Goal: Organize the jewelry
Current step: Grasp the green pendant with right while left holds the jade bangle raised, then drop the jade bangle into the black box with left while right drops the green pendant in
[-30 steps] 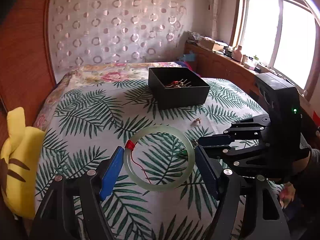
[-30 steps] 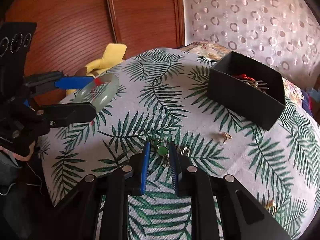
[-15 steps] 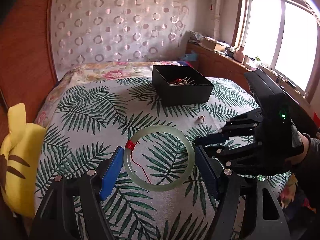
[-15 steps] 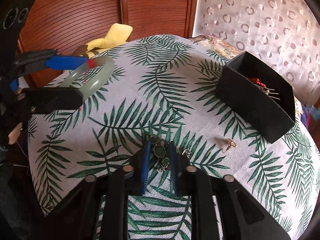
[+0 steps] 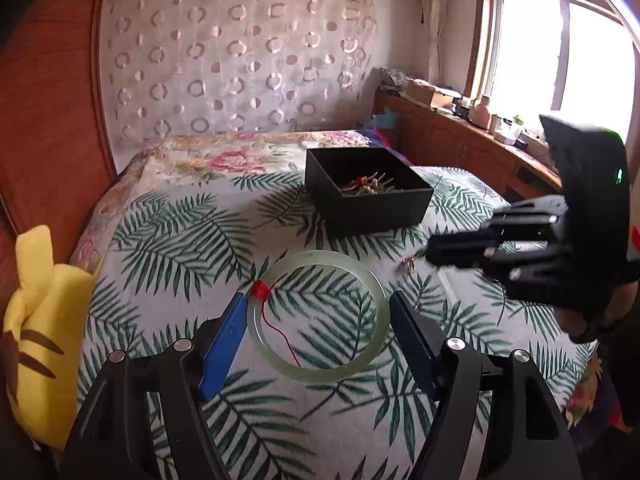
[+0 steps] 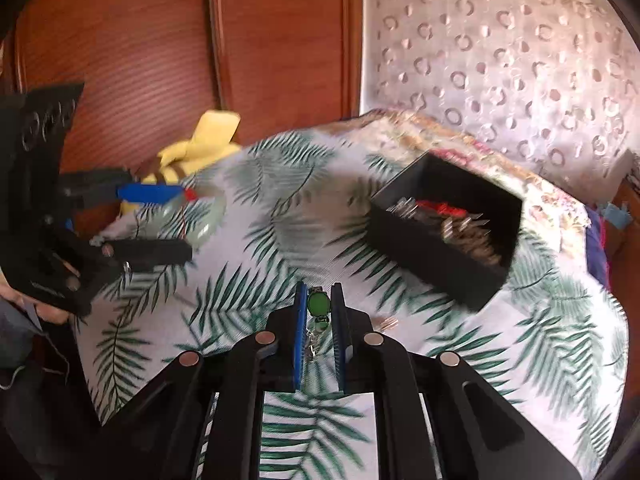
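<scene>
Currently right gripper (image 6: 318, 312) has just closed on the green pendant (image 6: 318, 303), pinched centre frame; left gripper (image 5: 316, 320) spans the jade bangle (image 5: 316, 316), jaws wide against its rim. Step, as judged: carry to black box (image 6: 444, 236), upper right. Next move calls for releasing above its opening.

Leaf-print bedspread (image 5: 168, 240), reddish wood panelling (image 6: 140, 60), ring-patterned curtain (image 5: 240, 60), bright window (image 5: 560, 52).

A bed (image 5: 192, 240) under a palm-leaf printed cover carries a black open box (image 5: 368, 196), a small gold trinket (image 5: 409, 263) nearby, and a yellow plush toy (image 5: 40, 320) at its edge.
</scene>
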Demonstrator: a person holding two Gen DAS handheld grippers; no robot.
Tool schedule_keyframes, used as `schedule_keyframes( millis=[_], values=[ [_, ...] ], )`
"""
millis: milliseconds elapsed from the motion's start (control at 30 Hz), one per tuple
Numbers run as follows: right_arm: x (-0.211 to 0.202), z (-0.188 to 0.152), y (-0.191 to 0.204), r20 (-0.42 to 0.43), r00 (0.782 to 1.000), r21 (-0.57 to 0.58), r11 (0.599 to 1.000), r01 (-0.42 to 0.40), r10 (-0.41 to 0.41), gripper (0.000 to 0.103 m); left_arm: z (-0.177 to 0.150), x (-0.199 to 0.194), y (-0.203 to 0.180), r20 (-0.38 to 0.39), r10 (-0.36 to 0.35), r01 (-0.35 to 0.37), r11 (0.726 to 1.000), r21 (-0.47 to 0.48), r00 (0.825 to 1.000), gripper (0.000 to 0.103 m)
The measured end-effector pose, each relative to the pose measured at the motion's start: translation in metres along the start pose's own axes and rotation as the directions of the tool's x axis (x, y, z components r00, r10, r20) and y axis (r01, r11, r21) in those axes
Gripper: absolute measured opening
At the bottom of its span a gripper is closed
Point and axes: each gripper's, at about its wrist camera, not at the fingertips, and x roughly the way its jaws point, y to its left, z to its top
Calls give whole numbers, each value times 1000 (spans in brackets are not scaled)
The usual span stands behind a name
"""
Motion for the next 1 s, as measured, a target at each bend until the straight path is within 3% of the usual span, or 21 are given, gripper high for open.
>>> schedule_keyframes(
  millis=[267,567,1000],
  values=[
    [-22,38,-37,62,994,24,996,85,-86,13,25,13,-8,17,-8,7,1000,30,1000,69],
    [-6,69,-81,66,984,80,984,160,-166,13,55,33,-20,22,-16,15,998,61,1000,69],
    [28,70,-107,6,982,137,973,187,-189,14,94,74,-37,8,-5,4,995,100,1000,69]
  ],
)
